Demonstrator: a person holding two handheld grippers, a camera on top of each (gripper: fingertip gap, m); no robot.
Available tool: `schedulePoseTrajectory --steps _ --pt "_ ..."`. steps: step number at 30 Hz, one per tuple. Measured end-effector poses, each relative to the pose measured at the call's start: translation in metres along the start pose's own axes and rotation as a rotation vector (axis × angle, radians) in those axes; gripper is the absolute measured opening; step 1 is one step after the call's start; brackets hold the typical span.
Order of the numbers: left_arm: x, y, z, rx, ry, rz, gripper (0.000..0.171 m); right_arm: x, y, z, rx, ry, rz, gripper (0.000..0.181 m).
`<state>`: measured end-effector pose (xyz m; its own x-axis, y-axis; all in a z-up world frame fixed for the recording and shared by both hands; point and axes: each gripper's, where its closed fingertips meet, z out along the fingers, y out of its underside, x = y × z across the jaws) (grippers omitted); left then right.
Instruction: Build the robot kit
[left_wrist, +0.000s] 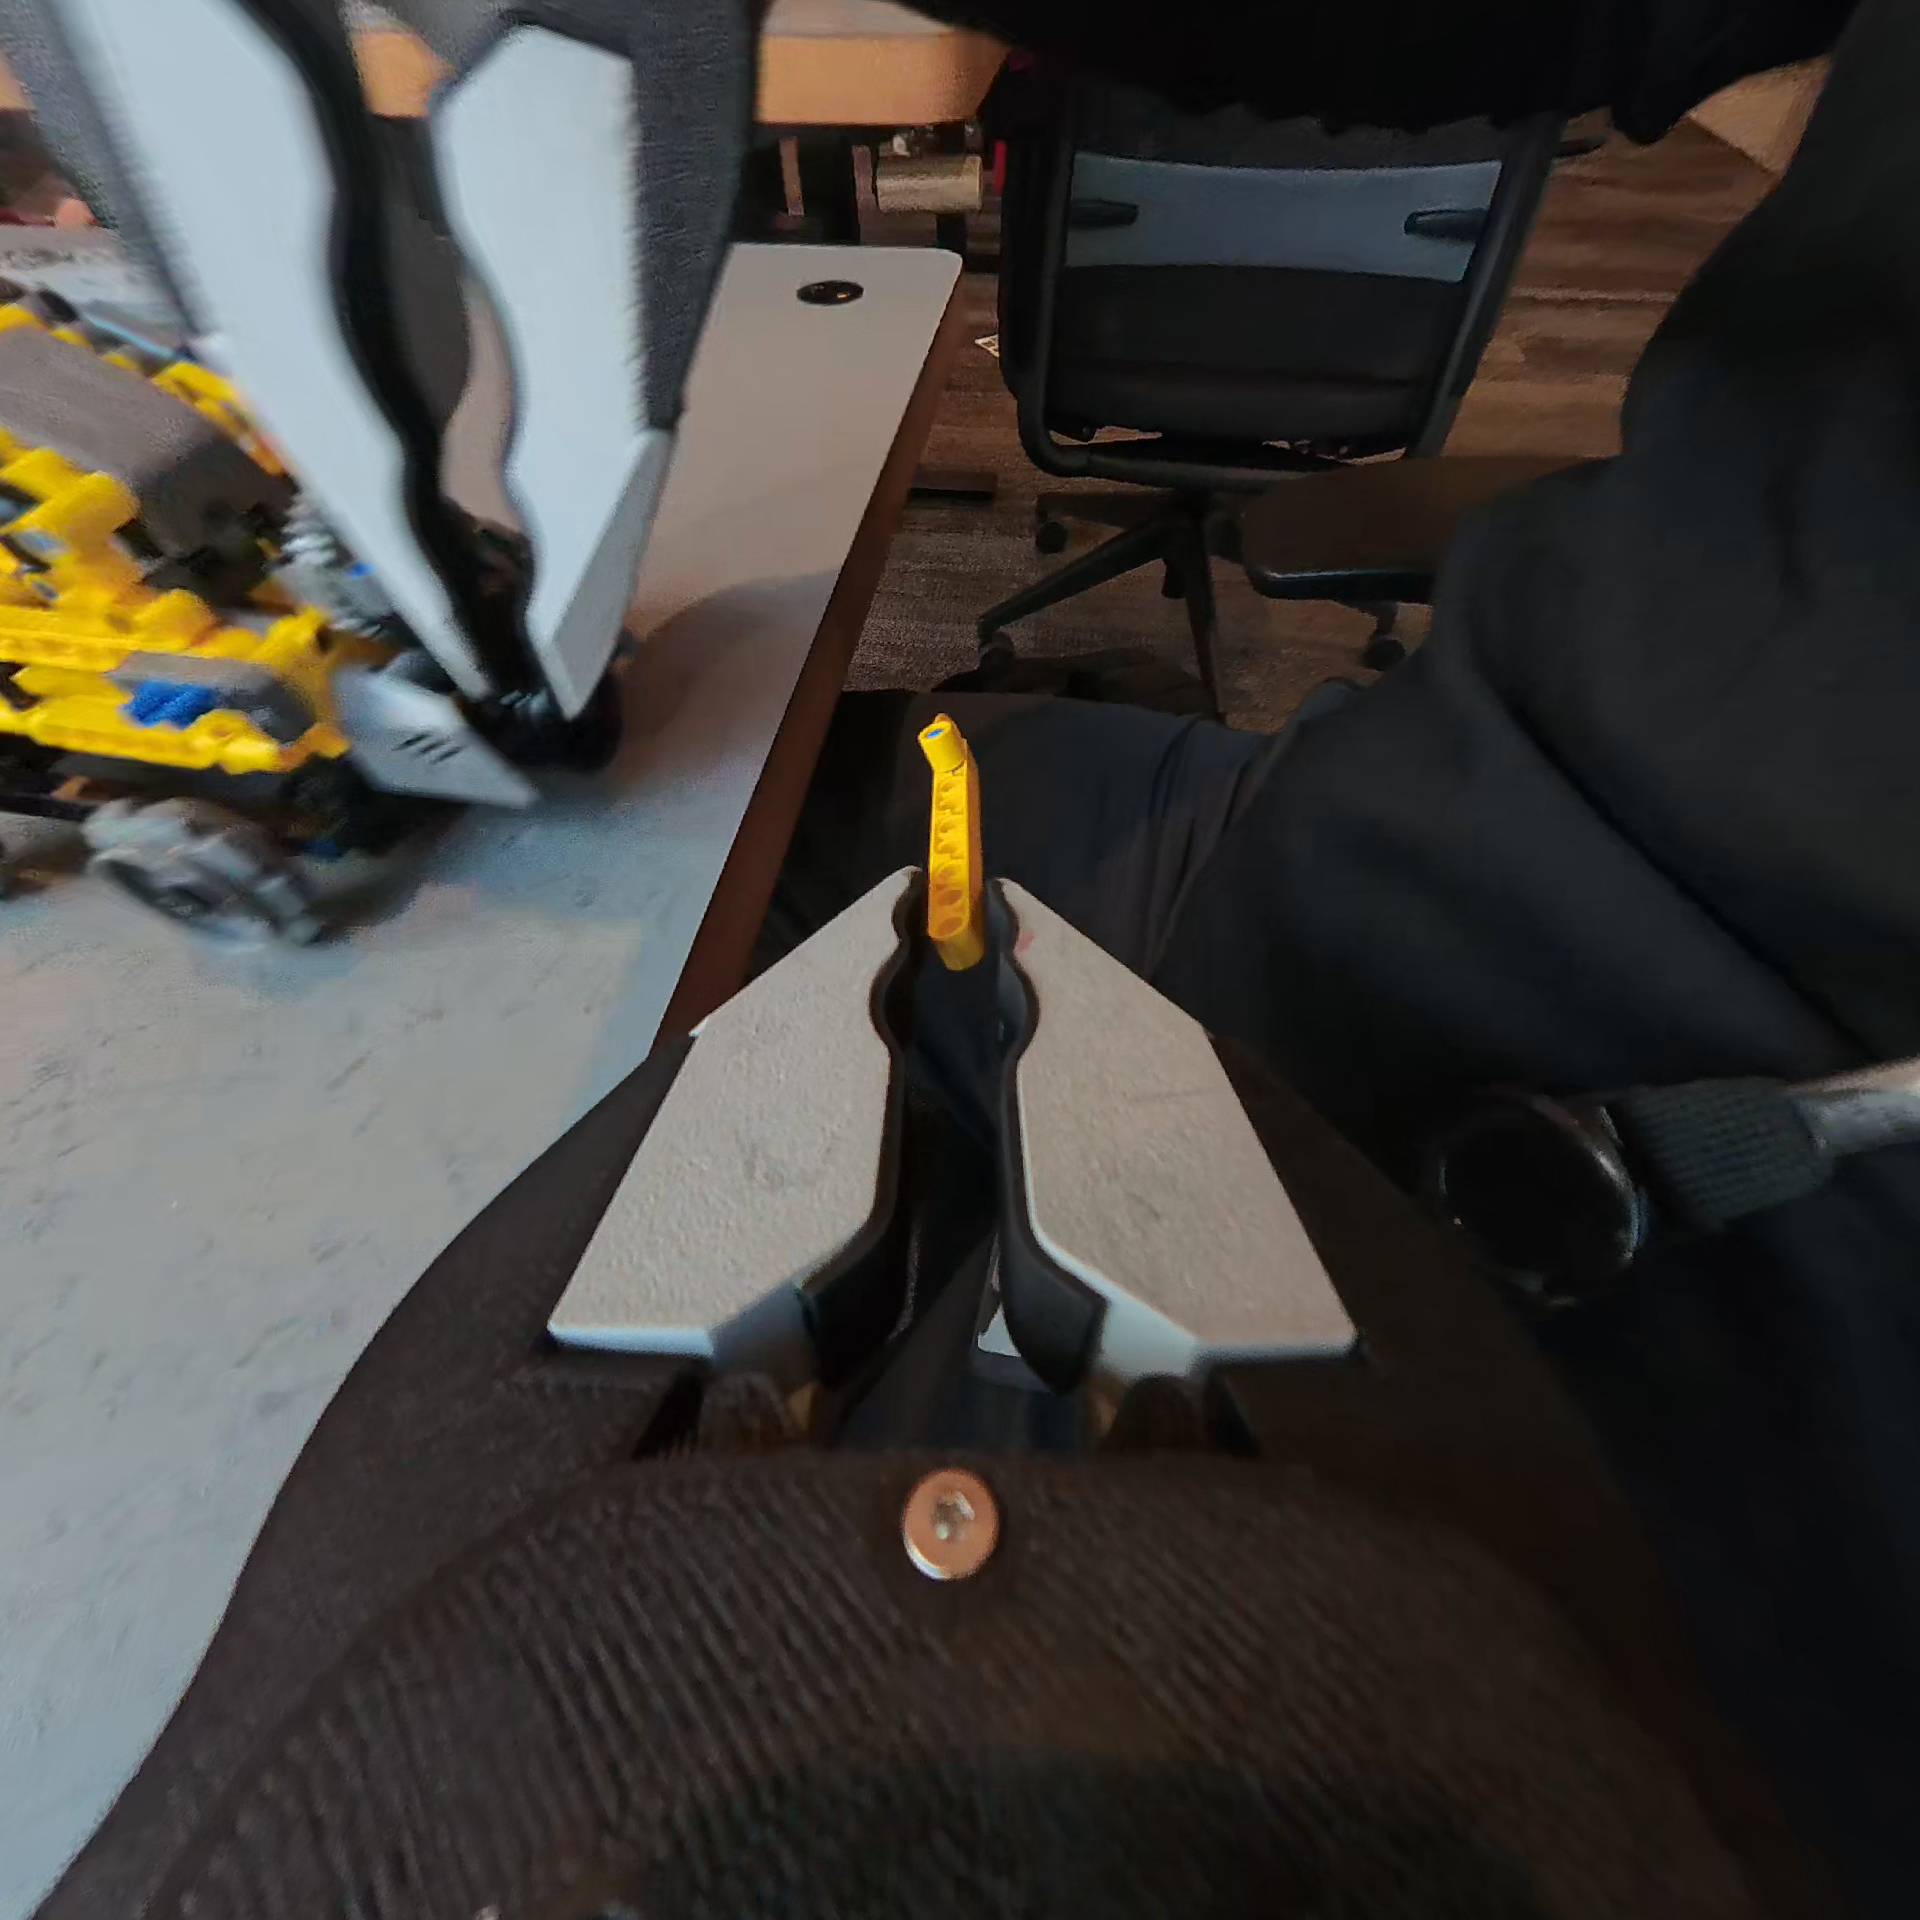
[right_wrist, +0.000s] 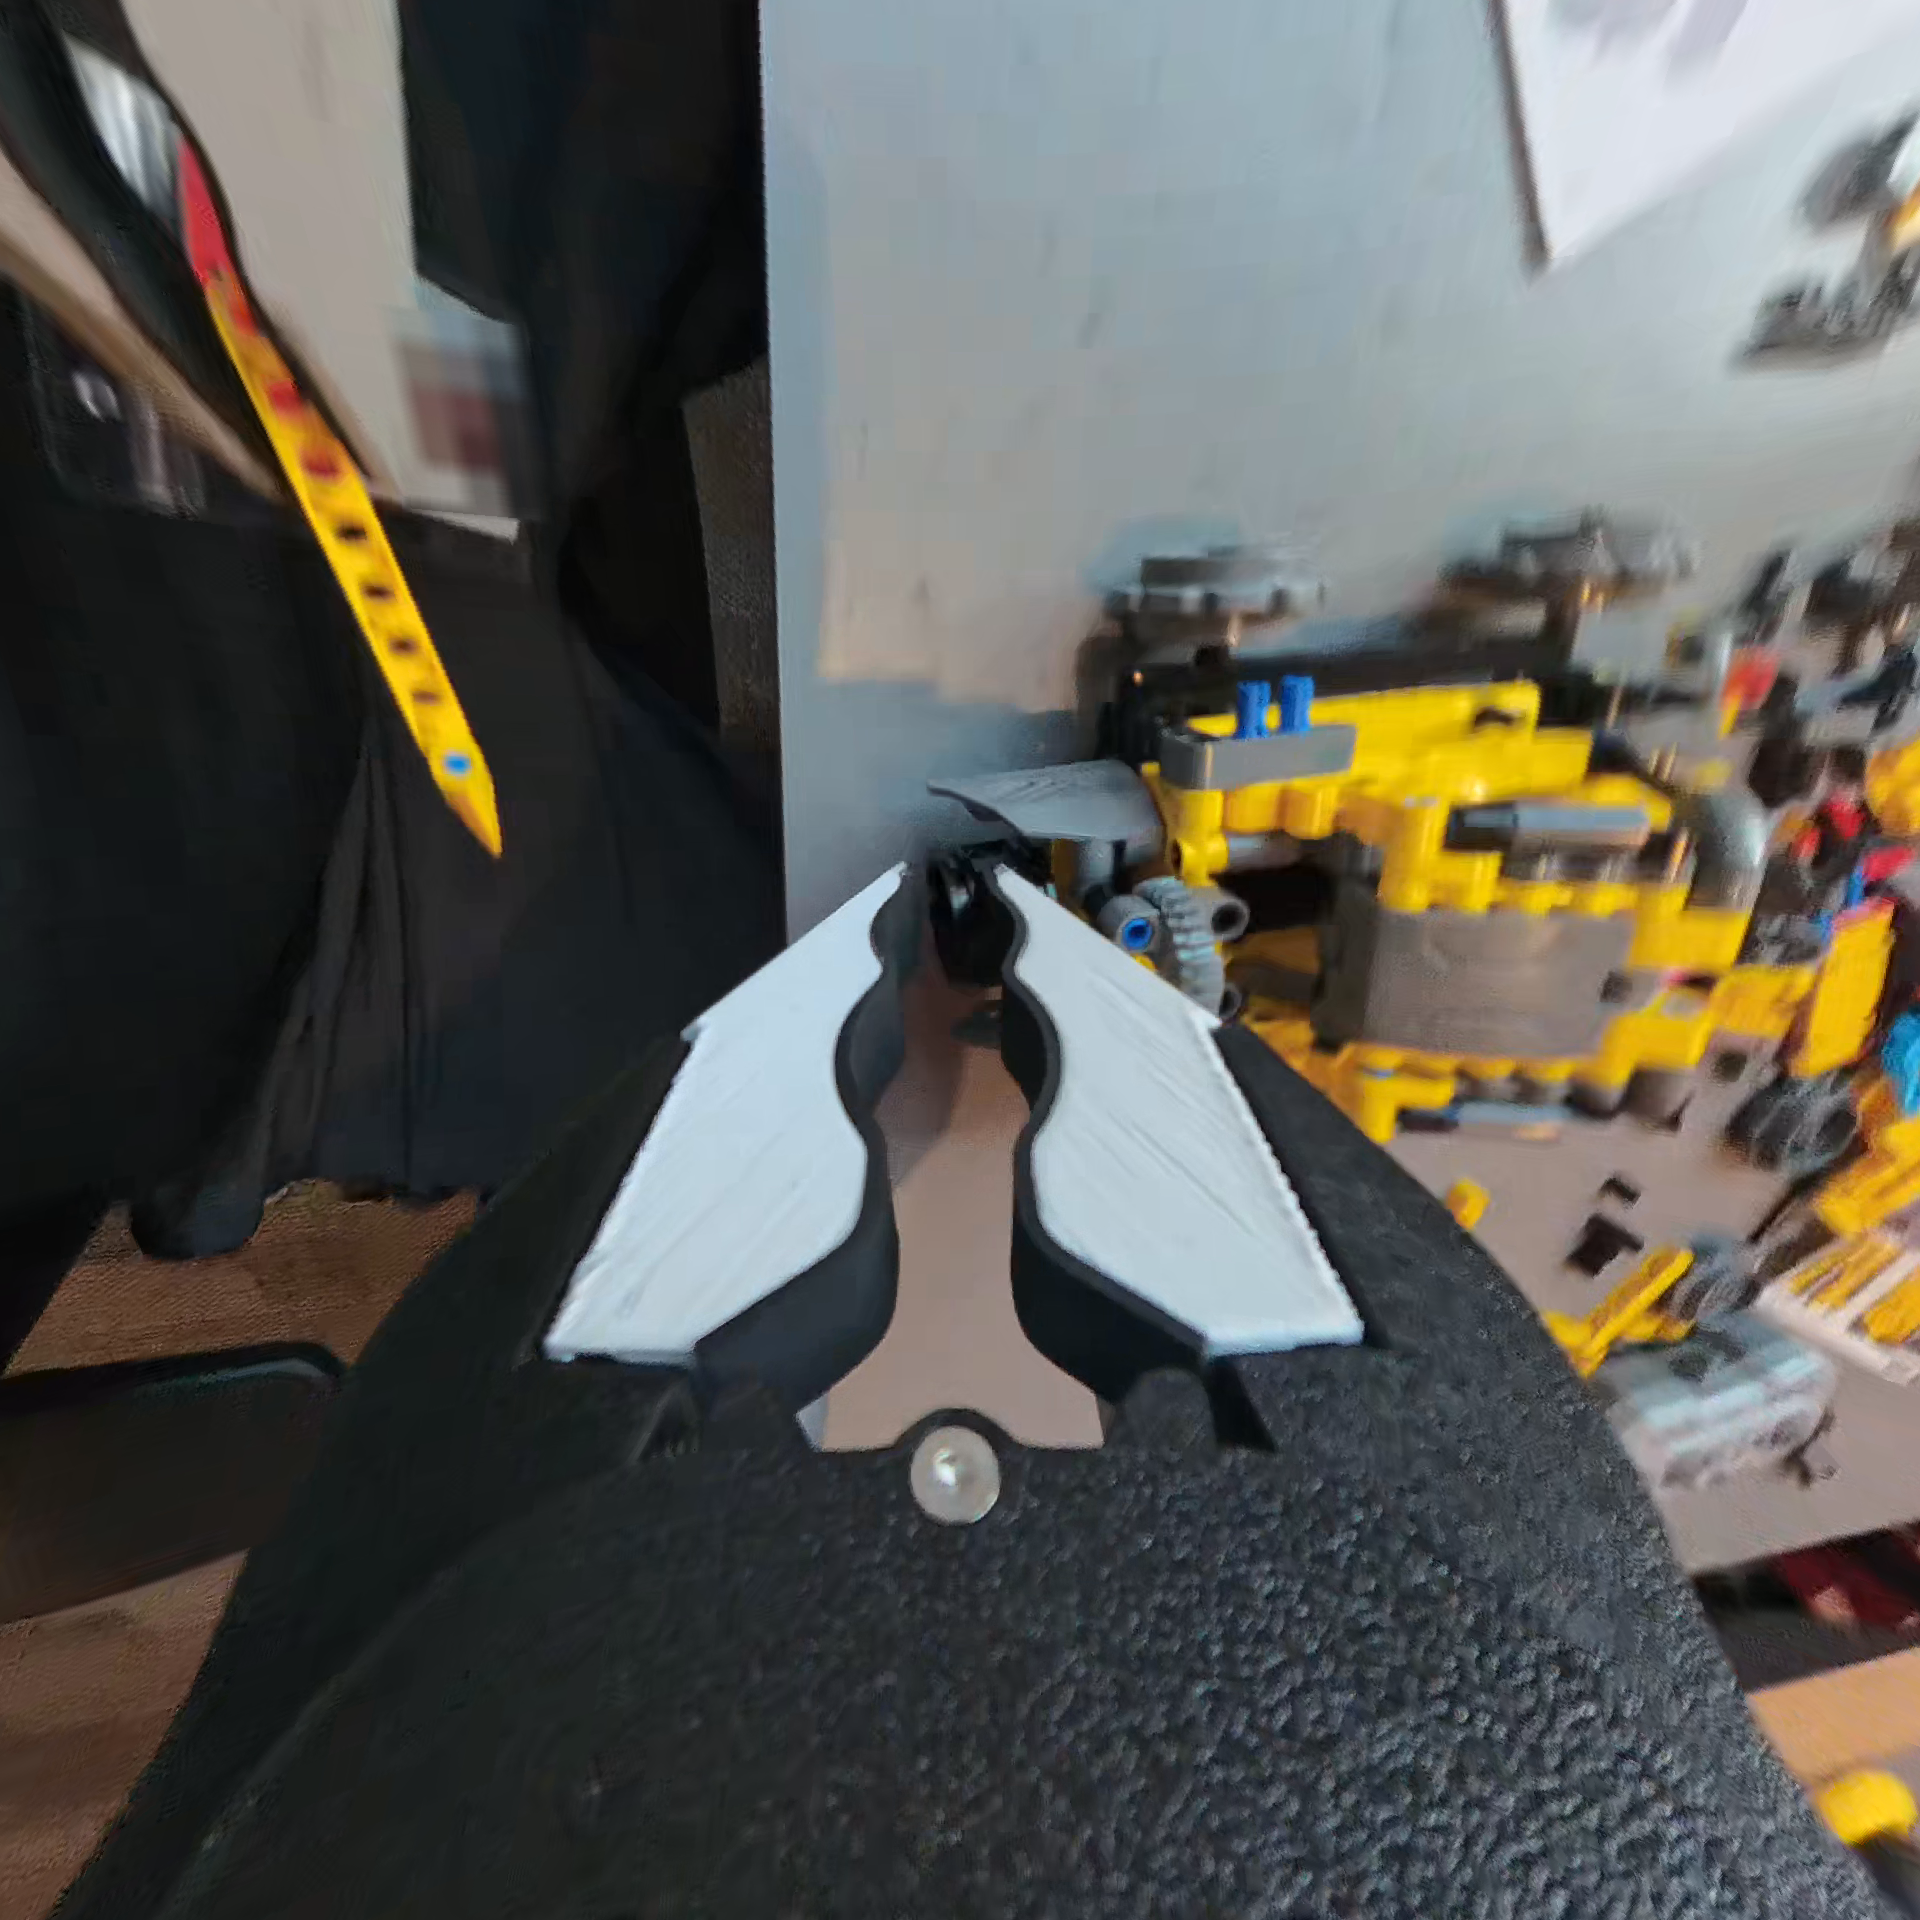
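Note:
My left gripper is shut on the lower end of a yellow perforated beam with a blue pin at its tip. It holds the beam in the air just off the table's right edge, above a person's dark-clothed lap. The beam also shows at the left of the right wrist view. My right gripper is closed on a small black part at the front end of a yellow and grey brick-built vehicle model. The model rests on the grey table. The left wrist view shows this gripper coming down on the model.
Several loose yellow, black and red pieces lie beside the model, and a white sheet lies at the far corner. A black office chair stands beyond the table's edge. A person's wrist with a watch is at the right. My hands' fingertips stand some 11 centimeters from each other.

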<state>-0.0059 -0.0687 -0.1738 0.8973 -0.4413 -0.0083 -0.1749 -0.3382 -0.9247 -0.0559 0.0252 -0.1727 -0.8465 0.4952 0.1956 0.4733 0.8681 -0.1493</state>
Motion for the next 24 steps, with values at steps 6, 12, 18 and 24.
schedulePoseTrajectory --steps 6,12,18,24 --pt "-0.001 -0.001 0.001 0.005 0.004 -0.008 0.007 0.001 0.074 -0.014 -0.006 0.013 0.242 0.012" --pt "-0.002 0.001 0.003 -0.007 -0.004 -0.006 0.007 0.008 0.074 -0.040 0.225 0.070 0.420 0.019" --pt "-0.004 0.002 0.003 0.001 0.005 -0.033 0.006 0.058 0.052 -0.053 0.531 0.022 0.841 0.080" --pt "-0.005 0.000 0.001 0.006 0.002 -0.044 0.006 0.071 0.037 -0.013 0.424 0.017 0.900 0.099"
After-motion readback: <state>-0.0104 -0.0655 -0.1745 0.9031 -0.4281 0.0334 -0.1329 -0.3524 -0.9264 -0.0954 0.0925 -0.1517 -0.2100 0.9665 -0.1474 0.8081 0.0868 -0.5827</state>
